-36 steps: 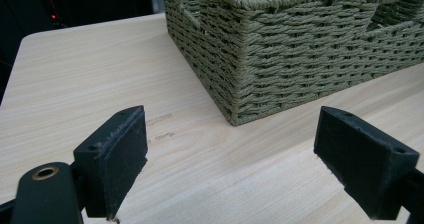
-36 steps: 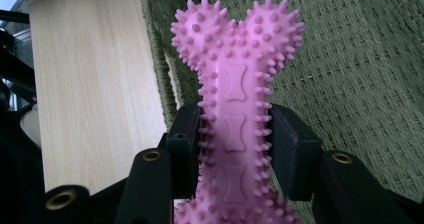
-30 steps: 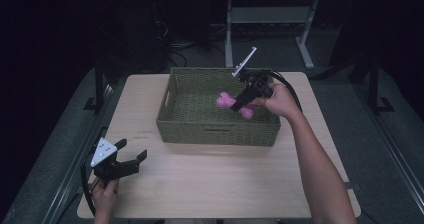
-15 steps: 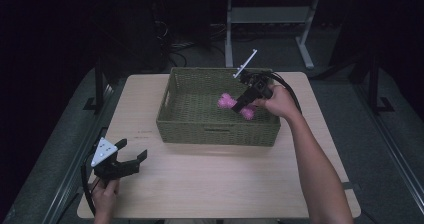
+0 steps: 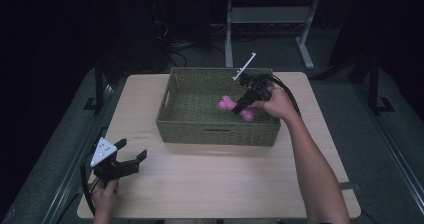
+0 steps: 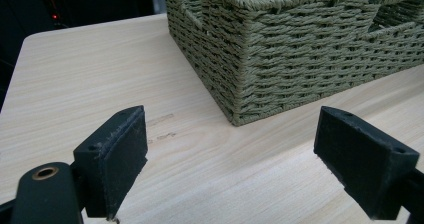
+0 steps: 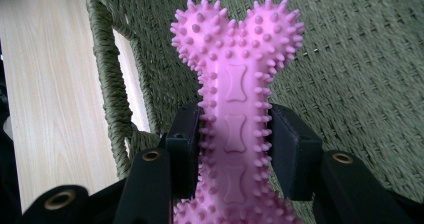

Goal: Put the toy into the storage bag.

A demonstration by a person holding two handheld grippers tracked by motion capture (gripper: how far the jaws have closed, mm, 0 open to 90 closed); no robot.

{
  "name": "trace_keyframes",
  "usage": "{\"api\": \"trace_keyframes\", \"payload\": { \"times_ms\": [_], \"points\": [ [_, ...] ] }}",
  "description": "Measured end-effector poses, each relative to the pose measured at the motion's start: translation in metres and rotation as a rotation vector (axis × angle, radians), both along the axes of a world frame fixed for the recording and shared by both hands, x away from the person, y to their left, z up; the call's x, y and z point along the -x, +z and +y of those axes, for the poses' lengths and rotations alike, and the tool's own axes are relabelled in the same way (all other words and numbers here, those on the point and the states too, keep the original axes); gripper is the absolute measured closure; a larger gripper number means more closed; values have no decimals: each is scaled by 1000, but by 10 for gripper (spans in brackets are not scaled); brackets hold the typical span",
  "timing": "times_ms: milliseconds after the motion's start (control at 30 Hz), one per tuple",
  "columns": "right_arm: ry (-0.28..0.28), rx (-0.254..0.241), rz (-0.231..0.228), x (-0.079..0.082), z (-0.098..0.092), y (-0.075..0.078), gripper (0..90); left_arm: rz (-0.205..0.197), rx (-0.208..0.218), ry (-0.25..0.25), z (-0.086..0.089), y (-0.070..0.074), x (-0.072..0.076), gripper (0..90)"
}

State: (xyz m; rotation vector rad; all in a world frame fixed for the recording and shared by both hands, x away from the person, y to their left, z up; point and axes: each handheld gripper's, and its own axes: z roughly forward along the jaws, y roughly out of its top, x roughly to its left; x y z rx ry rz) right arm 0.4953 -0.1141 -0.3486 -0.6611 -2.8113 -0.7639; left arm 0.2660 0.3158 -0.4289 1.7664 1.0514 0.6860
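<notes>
One pink spiked bone toy [image 7: 235, 119] clenched at shank by right tongs [image 7: 235, 149], inside basket [image 5: 175, 126] near right wall. Looks light, rubbery, grippy; shank best hold. Left tongs [image 6: 230, 159] released, desk's near-left corner.

The right gripper [image 5: 243, 102] carries the pink spiked bone toy [image 5: 235, 108] slightly lower and nearer the woven basket's [image 5: 216, 132] front wall.

High view looks down and forward over the whole table [image 5: 220, 184]. Left gripper view sits low, facing the basket [image 6: 300, 49] corner. Right gripper view looks close into that basket [image 7: 350, 59].
</notes>
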Motion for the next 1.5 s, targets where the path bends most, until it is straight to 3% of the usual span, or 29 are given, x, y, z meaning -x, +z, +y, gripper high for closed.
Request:
{"api": "trace_keyframes", "payload": {
  "times_ms": [967,1500],
  "points": [
    [1,23,42,-1,10,-26,569,-1,5,-1,0,0,0,133],
    [-17,11,39,-1,10,-25,502,0,2,-1,0,0,0,133]
  ]
}}
